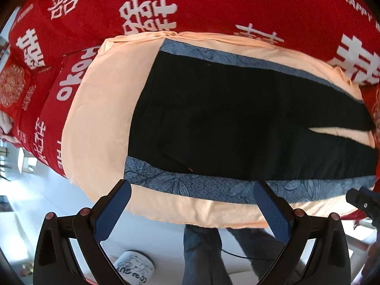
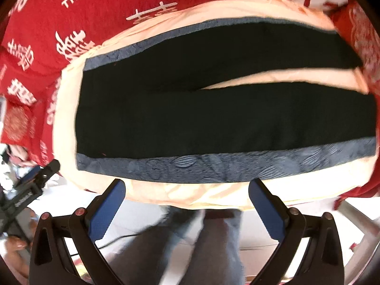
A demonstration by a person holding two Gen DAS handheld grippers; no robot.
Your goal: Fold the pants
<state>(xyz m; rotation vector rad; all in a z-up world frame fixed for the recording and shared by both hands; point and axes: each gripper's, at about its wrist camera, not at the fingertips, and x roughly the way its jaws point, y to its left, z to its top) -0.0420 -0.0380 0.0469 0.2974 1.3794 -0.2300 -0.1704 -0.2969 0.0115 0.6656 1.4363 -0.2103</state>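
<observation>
- A red cover (image 1: 99, 11) printed with white characters lay beyond both my tongs, with a peach sheet (image 1: 99, 99) spread over it and a blue patterned cloth (image 1: 190, 185) on top of that.
- Below the near edge of the peach sheet I could see my own legs in jeans (image 1: 201, 249) and a pale floor; a white mug-like thing with a drawing (image 1: 134, 267) sat low to the left of my left tongs.
- Nothing lay between either pair of tongs and the cloth.
- The black pants (image 2: 213, 114) lay flat on the blue cloth, just ahead of both tongs, waist off to the left and the two legs running right with a thin wedge of peach between them.
- My left tongs (image 1: 192, 204) were spread wide and held nothing, hovering off the near edge of the sheet, apart from the pants.
- My right tongs (image 2: 187, 201) were likewise spread wide and empty, at the same near edge.
- In the right wrist view my left tongs showed far left, with fingertips (image 2: 16, 244) of my hand wrapped on the handle.
</observation>
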